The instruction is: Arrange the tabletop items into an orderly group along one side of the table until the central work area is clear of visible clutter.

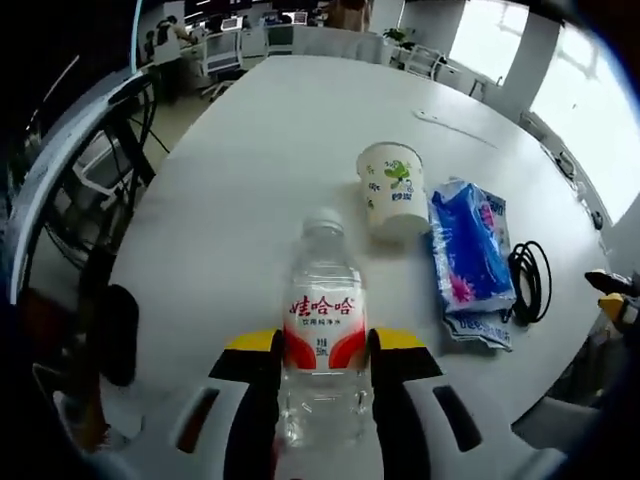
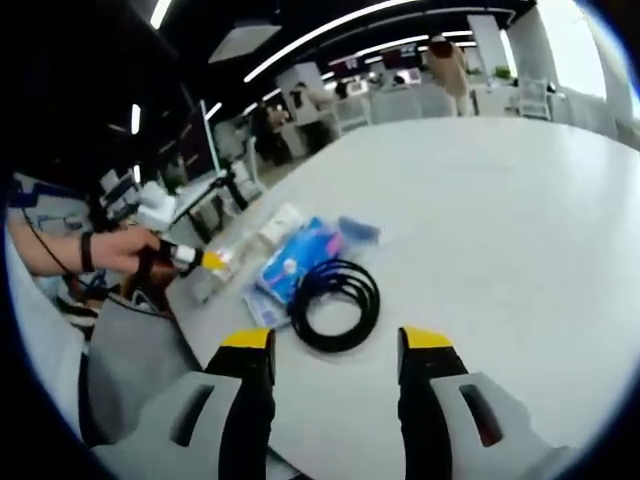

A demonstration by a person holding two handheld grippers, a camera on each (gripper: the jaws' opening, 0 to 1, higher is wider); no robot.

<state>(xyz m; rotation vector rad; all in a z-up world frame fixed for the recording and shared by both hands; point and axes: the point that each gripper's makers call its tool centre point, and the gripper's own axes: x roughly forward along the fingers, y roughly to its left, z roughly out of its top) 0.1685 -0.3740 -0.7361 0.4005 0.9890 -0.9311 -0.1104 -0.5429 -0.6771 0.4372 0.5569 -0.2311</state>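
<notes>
A clear water bottle (image 1: 322, 300) with a red and white label stands upright on the white table (image 1: 280, 130), and my left gripper (image 1: 325, 345) is shut on it at label height. Just beyond it are a white paper cup (image 1: 392, 190), a blue tissue pack (image 1: 468, 250) and a coiled black cable (image 1: 530, 280). In the right gripper view my right gripper (image 2: 338, 345) is open over the table with nothing between its jaws, and the cable coil (image 2: 335, 300) lies just past its tips. Beyond the coil are the blue pack (image 2: 300, 260) and the cup (image 2: 280, 225).
A person's hand (image 2: 125, 250) holds the left gripper (image 2: 205, 260) at the table's edge. Office chairs (image 1: 100, 170) and desks stand past the table's side. A thin white strip (image 1: 450, 125) lies far across the table. The wide tabletop (image 2: 500, 200) stretches away.
</notes>
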